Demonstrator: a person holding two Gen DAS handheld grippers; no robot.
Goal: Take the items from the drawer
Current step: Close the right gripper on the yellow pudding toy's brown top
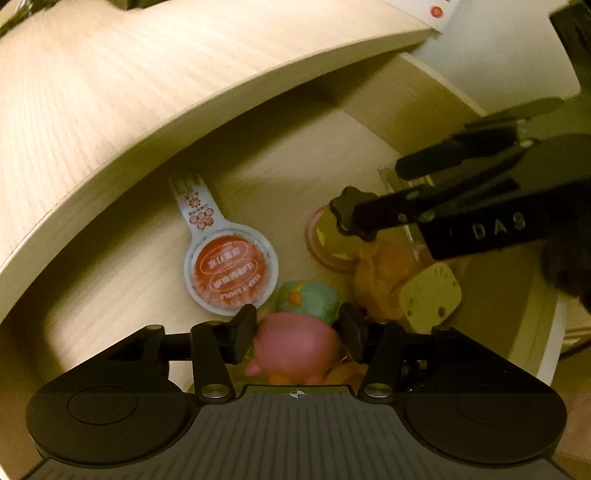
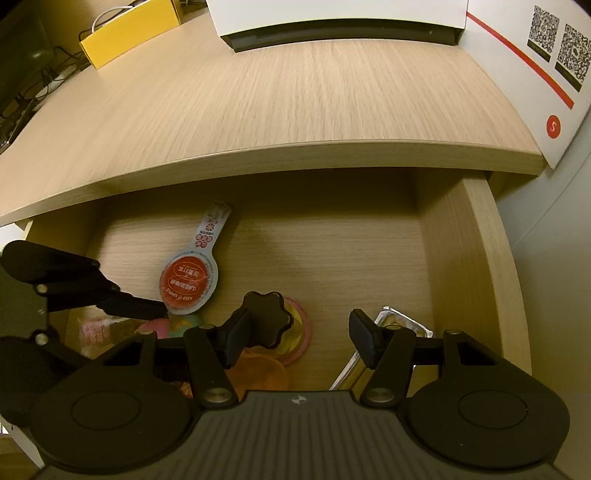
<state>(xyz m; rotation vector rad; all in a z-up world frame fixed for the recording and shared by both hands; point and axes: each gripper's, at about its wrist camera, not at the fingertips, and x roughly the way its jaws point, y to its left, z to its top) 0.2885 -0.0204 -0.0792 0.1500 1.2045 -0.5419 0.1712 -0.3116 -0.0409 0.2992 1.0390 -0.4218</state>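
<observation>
The drawer (image 2: 461, 277) is pulled out under the wooden desktop (image 2: 295, 92). In the left wrist view my left gripper (image 1: 297, 332) is down in the drawer, its pads pressed against the sides of a pink soft toy (image 1: 295, 347). A teal toy (image 1: 308, 301) lies just beyond it. My right gripper (image 2: 299, 339) hangs open over the drawer with nothing between its fingers. A black lobed knob (image 2: 267, 319) sits by its left fingertip, over a pink-rimmed yellow disc (image 2: 299, 332). From the left wrist view the right gripper (image 1: 380, 190) reaches in from the right.
A round orange-and-white sachet with a tab (image 2: 188, 284) lies on the drawer floor. An orange soft item (image 1: 380, 280), a cream tag (image 1: 432, 299) and a clear plastic box (image 2: 399, 321) crowd the near right. A yellow box (image 2: 129, 29) and white boxes (image 2: 535, 74) stand on the desktop.
</observation>
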